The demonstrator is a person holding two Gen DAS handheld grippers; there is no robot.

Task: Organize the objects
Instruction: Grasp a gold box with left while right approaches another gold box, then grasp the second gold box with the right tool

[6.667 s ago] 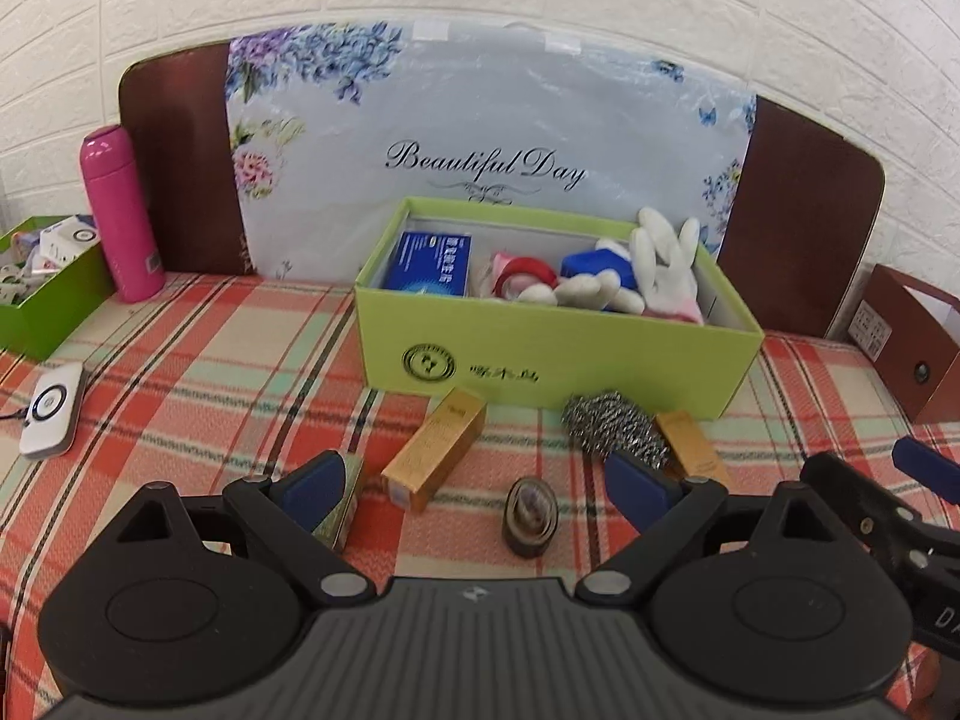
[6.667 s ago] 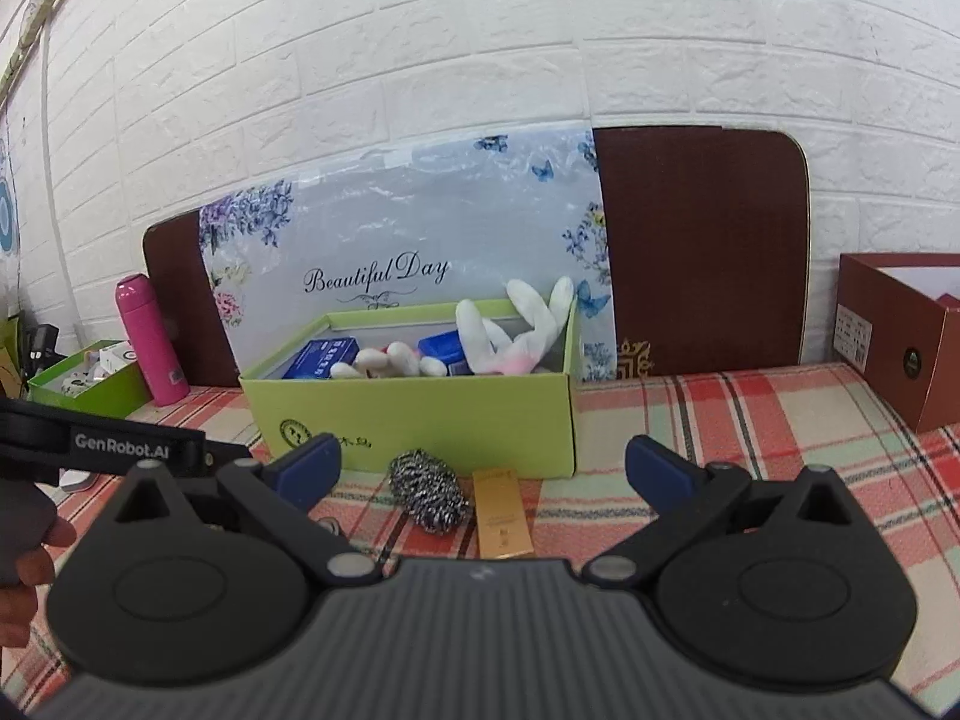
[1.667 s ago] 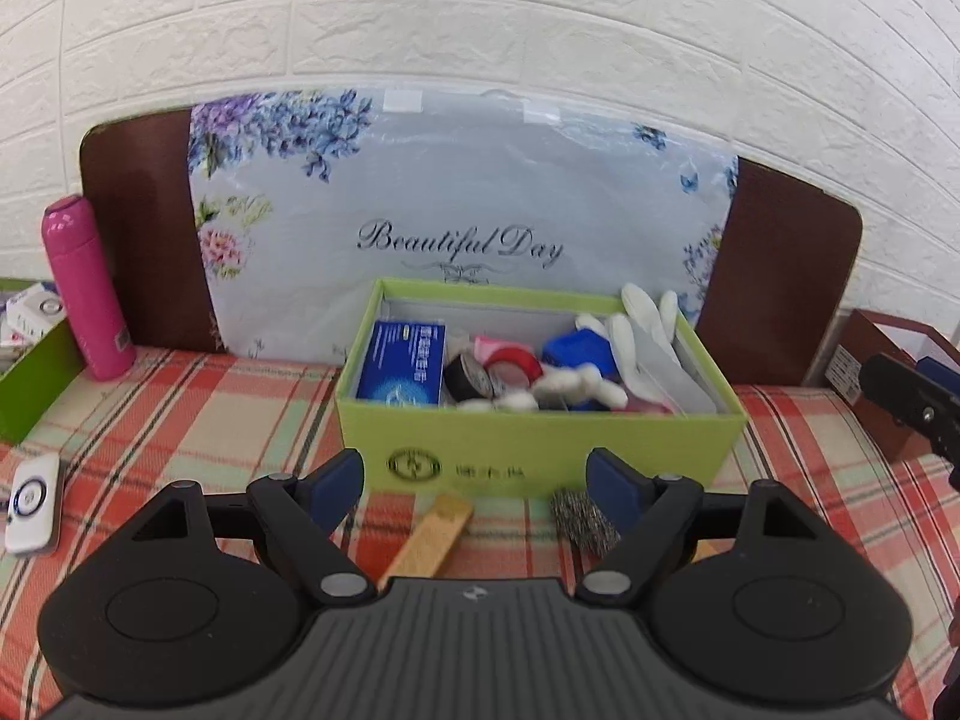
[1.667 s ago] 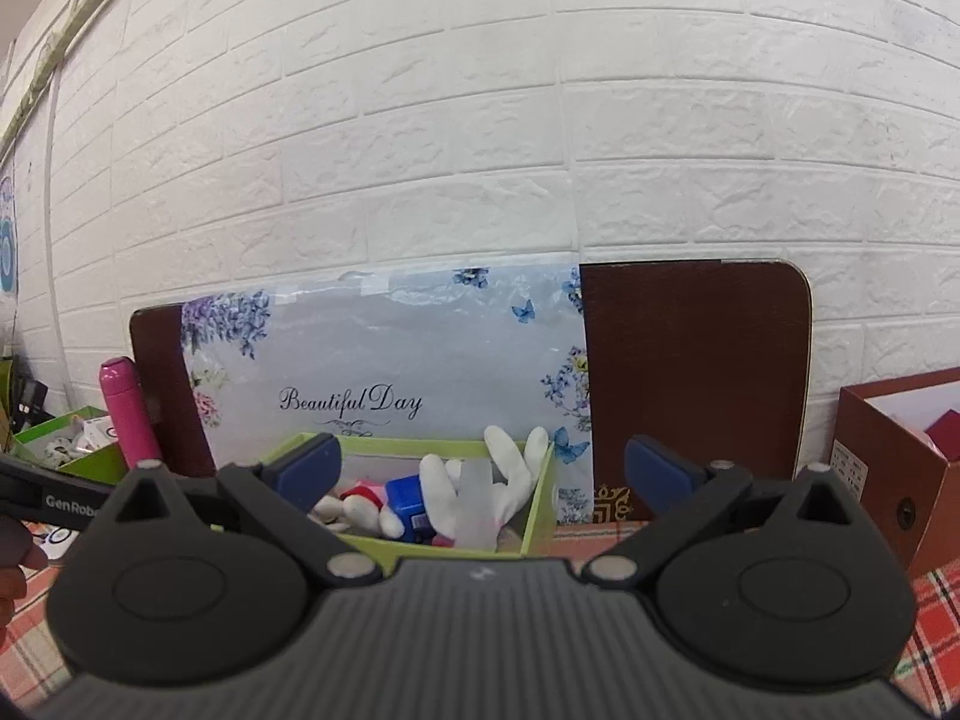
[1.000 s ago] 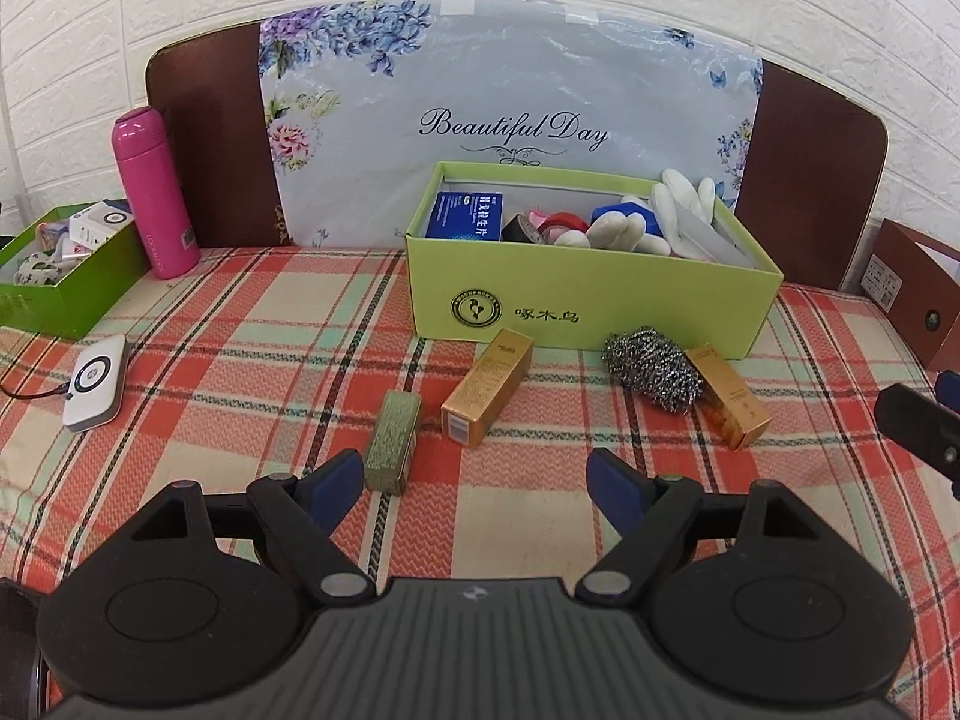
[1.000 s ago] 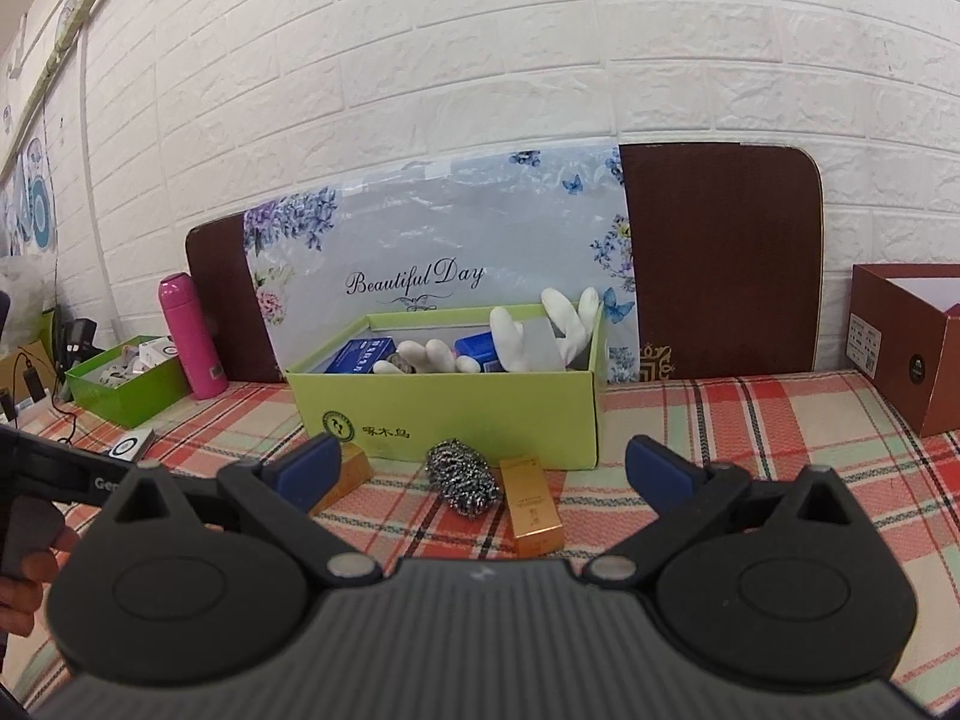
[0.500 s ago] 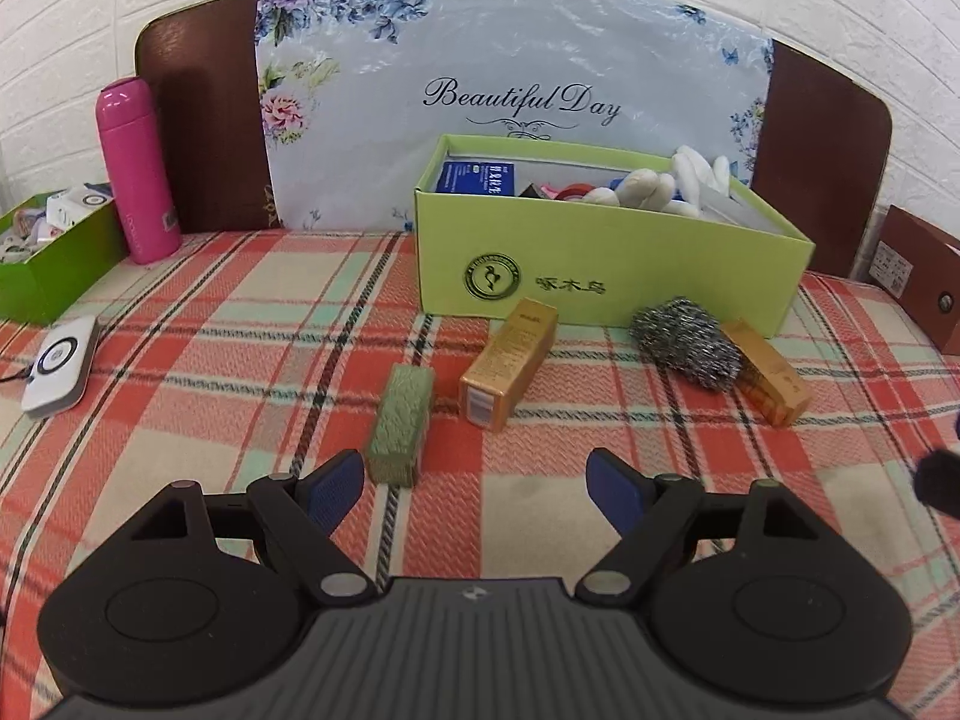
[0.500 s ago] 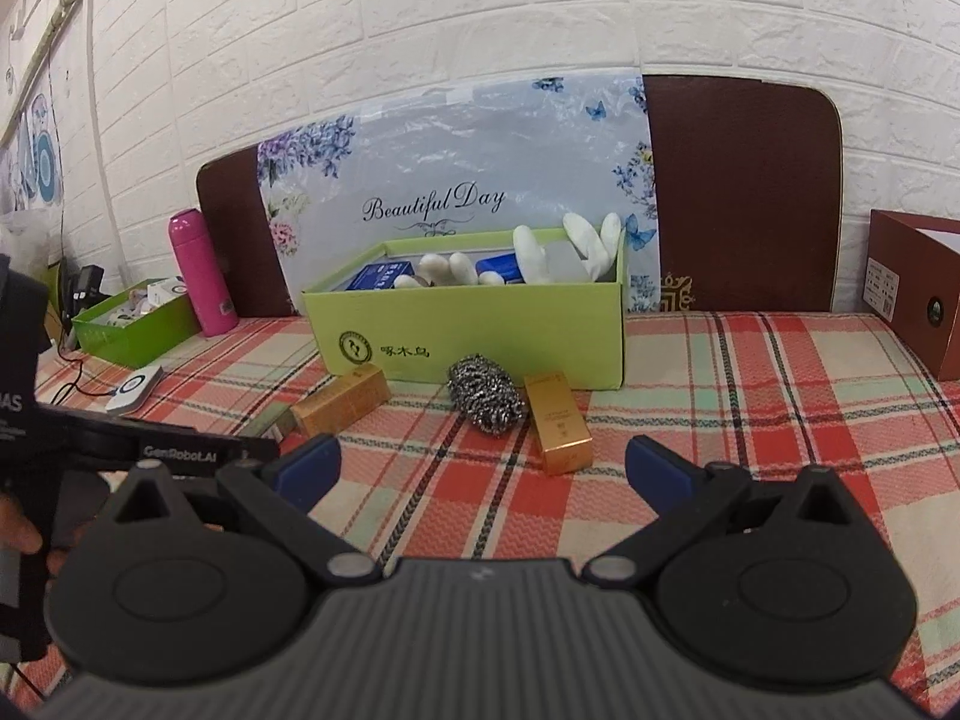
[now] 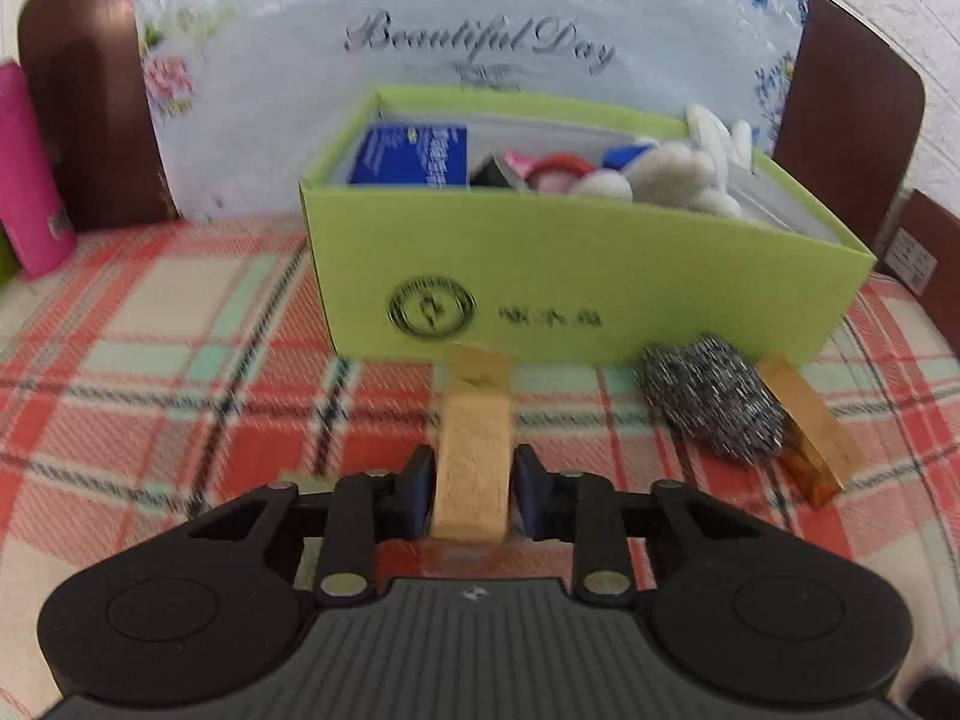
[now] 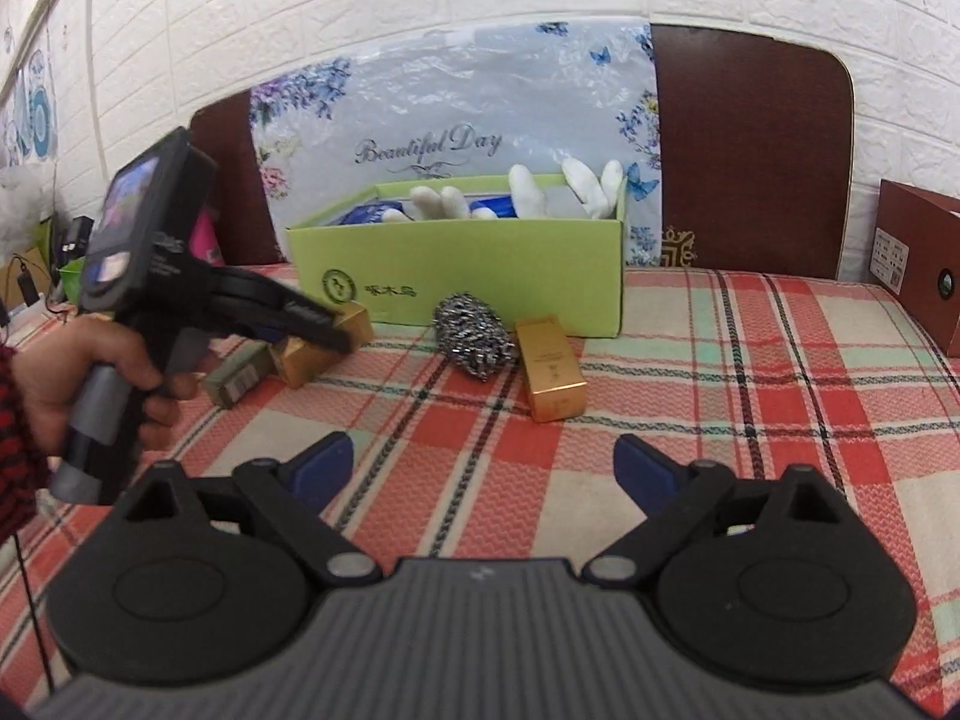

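left gripper point(image 9: 471, 485) just closed, pads pressing something; right gripper point(image 10: 485, 468) narrowing, empty

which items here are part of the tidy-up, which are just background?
Job:
left gripper, shut on gold box
second gold box
steel scourer
olive box
green box

Background:
pink bottle
brown box
floral bag

Long gold cardboard box point(image 9: 471, 462): flat on checked surface, end toward open lime-green cardboard box point(image 9: 576, 294). Steel-wool scouring ball point(image 9: 711, 405): before that box's front wall. Short gold box point(image 9: 804, 429): touching the ball's right. Olive-green carton point(image 10: 240, 381): left of long box.
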